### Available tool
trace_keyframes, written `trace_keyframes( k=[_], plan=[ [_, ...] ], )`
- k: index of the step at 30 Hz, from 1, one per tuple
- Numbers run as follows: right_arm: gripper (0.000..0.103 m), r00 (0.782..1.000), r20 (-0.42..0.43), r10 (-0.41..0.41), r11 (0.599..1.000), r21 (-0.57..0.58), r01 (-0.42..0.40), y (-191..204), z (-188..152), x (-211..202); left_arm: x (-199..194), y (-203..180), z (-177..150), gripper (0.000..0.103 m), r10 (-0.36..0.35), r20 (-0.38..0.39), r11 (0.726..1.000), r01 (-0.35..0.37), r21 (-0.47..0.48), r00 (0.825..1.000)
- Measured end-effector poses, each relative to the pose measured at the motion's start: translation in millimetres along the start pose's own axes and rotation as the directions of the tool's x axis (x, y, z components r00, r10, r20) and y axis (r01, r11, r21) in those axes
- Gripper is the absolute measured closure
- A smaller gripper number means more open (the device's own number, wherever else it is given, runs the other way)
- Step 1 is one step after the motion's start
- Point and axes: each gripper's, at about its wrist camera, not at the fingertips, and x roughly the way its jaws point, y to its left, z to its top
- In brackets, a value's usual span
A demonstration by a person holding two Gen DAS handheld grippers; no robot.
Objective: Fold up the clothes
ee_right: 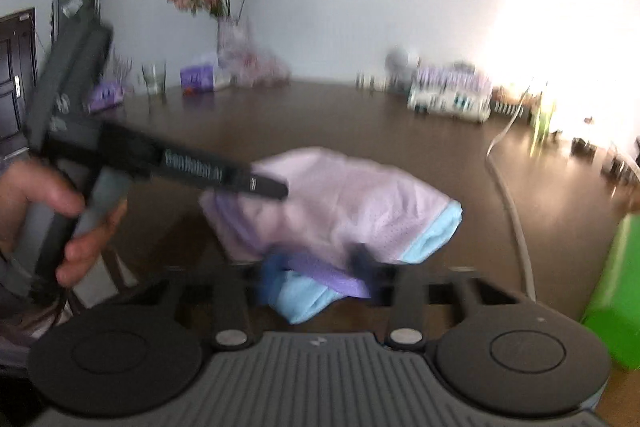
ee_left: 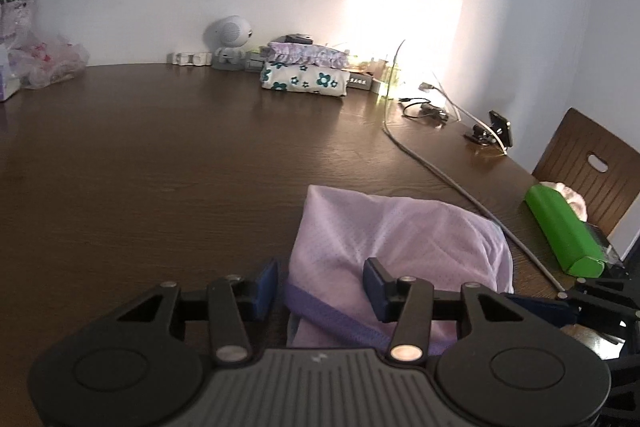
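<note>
garment: a lilac mesh garment [ee_left: 396, 247] with a purple band and pale blue lining lies bunched on the brown table [ee_left: 160, 167], near its front edge.
left gripper: the left gripper [ee_left: 320, 287] is partly open, its blue pads straddling the garment's near left edge; the pads do not press, so it holds nothing.
right gripper: the right gripper [ee_right: 316, 267] is blurred; its jaws stand apart around the purple band and blue lining, with no clear pinch.
key relation: the garment lies straight ahead of both grippers, its long axis running across them, the left at one end, the right at the other.
nearer hand: i cannot tell which.
</note>
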Motion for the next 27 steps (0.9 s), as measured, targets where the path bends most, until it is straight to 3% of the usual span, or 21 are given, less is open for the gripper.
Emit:
trace_keyframes(
  k=[7,10,11,13,16,18,19,23,27],
  plan=[
    [0.071,0.996,-0.029,-0.086,0.995,0.05,0.087,-22.6,-3.1,-8.0,-8.1,-9.8,-5.0,0.056,0.048,-0.002,0.998,-0.048,-0.029,0.999],
    [0.062,0.998,0.002,-0.065,0.993,0.097,0.064,-32.5,4.8,-16.4,-11.7,-5.8,-5.1,0.057,0.052,0.006,0.996,-0.052,-0.074,0.999],
    [0.057,0.998,0.021,-0.056,0.991,0.123,0.053,-36.5,8.2,-18.8,-15.4,-2.9,-4.1,0.058,0.045,0.022,0.994,-0.042,-0.098,0.999],
    [0.056,0.998,0.043,-0.044,0.982,0.183,0.035,-43.6,12.5,-19.6,-24.0,0.7,-1.3,0.058,0.036,0.074,0.991,-0.026,-0.129,0.997],
    [0.056,0.998,0.048,-0.04,0.972,0.231,0.028,-51.0,20.8,-6.9,-35.0,-7.2,2.9,0.058,0.096,0.174,0.992,-0.079,-0.101,0.98],
    [0.059,0.999,0.018,-0.027,0.969,0.248,0.022,-51.2,22.4,7.0,-32.6,-19.4,6.1,0.058,0.092,0.194,0.996,-0.09,-0.017,0.977],
    [0.064,1.0,-0.007,-0.025,0.968,0.251,0.026,-50.8,22.1,13.8,-27.2,-25.6,8.8,0.058,0.083,0.18,0.996,-0.089,0.03,0.98],
    [0.065,0.997,-0.049,-0.059,0.976,0.209,0.068,-39.3,13.8,24.1,1.9,-35.5,19.5,0.058,0.076,0.073,0.987,-0.085,0.137,0.994],
    [0.063,0.996,-0.06,-0.072,0.983,0.163,0.081,-30.6,13.2,21.6,24.9,-28.5,29.2,0.058,0.082,-0.019,0.989,-0.079,0.128,0.996]
  ],
)
